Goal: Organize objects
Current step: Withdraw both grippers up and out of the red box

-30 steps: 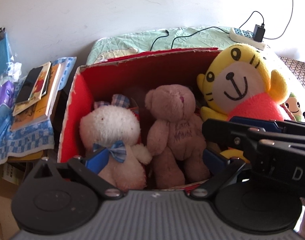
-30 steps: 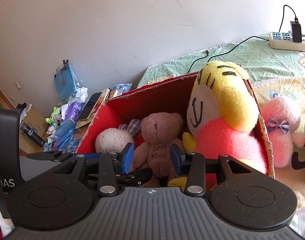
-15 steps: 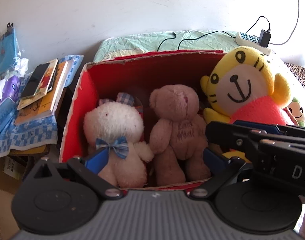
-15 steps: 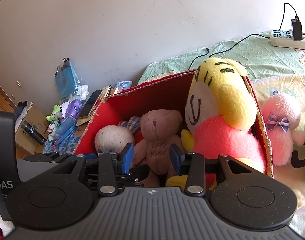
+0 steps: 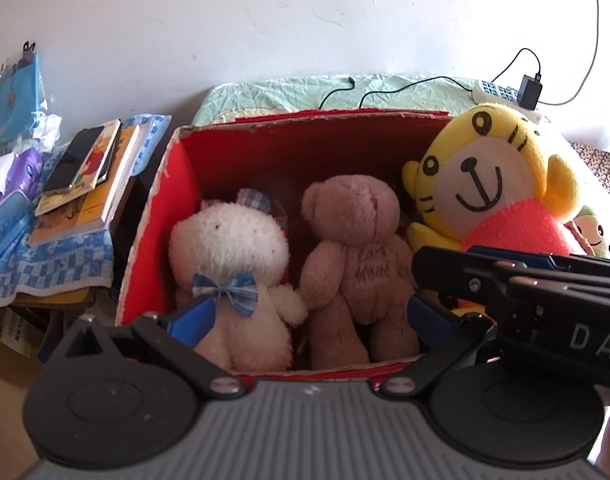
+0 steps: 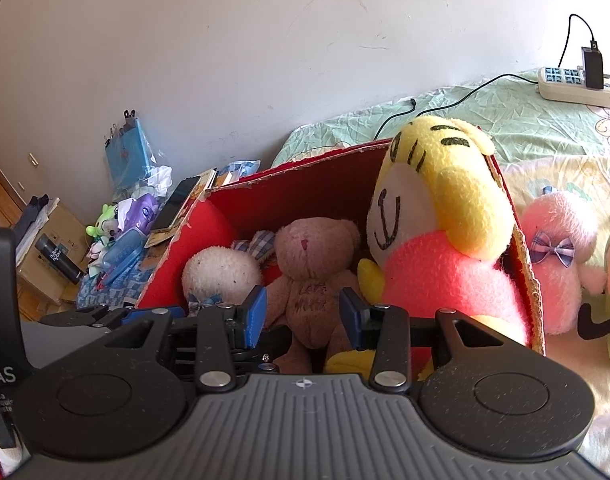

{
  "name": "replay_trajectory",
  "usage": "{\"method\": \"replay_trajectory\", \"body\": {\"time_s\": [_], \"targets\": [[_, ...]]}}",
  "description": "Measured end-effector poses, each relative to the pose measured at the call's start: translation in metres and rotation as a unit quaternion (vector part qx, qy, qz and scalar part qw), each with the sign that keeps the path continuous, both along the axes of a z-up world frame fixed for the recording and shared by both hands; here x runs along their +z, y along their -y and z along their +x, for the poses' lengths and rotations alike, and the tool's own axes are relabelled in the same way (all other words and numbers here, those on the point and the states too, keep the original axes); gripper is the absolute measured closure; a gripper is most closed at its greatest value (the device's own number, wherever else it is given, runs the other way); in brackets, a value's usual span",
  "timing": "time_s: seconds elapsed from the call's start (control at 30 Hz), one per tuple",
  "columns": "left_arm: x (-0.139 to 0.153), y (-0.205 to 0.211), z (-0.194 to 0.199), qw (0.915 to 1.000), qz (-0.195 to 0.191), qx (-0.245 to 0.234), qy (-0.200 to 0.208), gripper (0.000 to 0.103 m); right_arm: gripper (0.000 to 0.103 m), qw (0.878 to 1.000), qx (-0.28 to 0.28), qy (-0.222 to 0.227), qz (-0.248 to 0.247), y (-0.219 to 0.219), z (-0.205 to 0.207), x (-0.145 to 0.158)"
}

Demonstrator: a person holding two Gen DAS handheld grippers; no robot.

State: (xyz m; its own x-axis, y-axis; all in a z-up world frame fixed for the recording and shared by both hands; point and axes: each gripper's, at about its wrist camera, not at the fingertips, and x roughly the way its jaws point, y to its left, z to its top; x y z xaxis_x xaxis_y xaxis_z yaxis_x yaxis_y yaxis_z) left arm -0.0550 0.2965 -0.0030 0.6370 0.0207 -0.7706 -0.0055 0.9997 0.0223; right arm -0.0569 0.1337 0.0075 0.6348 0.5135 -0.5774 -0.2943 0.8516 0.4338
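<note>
Both grippers hang at the near edge of a red cardboard box (image 5: 177, 200) and hold nothing. From its own camera, the left gripper (image 5: 305, 312) stands with its blue-padded fingers spread wide, a white plush with a blue checked bow (image 5: 229, 256) just ahead of its left finger and a brown teddy bear (image 5: 353, 256) ahead between the fingers, towards the right one. Right of that finger sits a yellow tiger plush in a coral top (image 5: 493, 192), leaning on the box's right wall. All three toys sit side by side inside the box.

Seen from its own camera, the right gripper (image 6: 303, 316) is parted to a moderate gap, with the brown teddy's body straight ahead between its pads. Off to its right, outside the box wall, a pink plush with a checked bow (image 6: 553, 256) lies on the bedsheet (image 6: 505, 120). Far ahead to the right a power strip (image 6: 573, 88) rests on the sheet. Left of the box, books (image 5: 89, 184) are stacked on a blue checked cloth (image 5: 49, 272).
</note>
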Motion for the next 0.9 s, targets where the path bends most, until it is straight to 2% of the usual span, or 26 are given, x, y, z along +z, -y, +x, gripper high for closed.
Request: {"method": "replay_trajectory", "body": {"time_s": [0.63,0.77,0.9], "targets": [[-0.002,0.002,-0.016,0.997,0.017,-0.019,0.072,0.001,0.06,0.999,0.008,0.038,-0.019,-0.002,-0.011,-0.002],[0.004,0.002,-0.024,0.9959,0.018,-0.028,0.084,0.001,0.057,0.999,0.014,0.044,-0.016,0.0,-0.014,0.001],[0.012,0.006,-0.034,0.9938,0.029,-0.041,0.099,0.001,0.054,0.997,0.019,0.069,-0.019,0.001,-0.025,0.007]]}}
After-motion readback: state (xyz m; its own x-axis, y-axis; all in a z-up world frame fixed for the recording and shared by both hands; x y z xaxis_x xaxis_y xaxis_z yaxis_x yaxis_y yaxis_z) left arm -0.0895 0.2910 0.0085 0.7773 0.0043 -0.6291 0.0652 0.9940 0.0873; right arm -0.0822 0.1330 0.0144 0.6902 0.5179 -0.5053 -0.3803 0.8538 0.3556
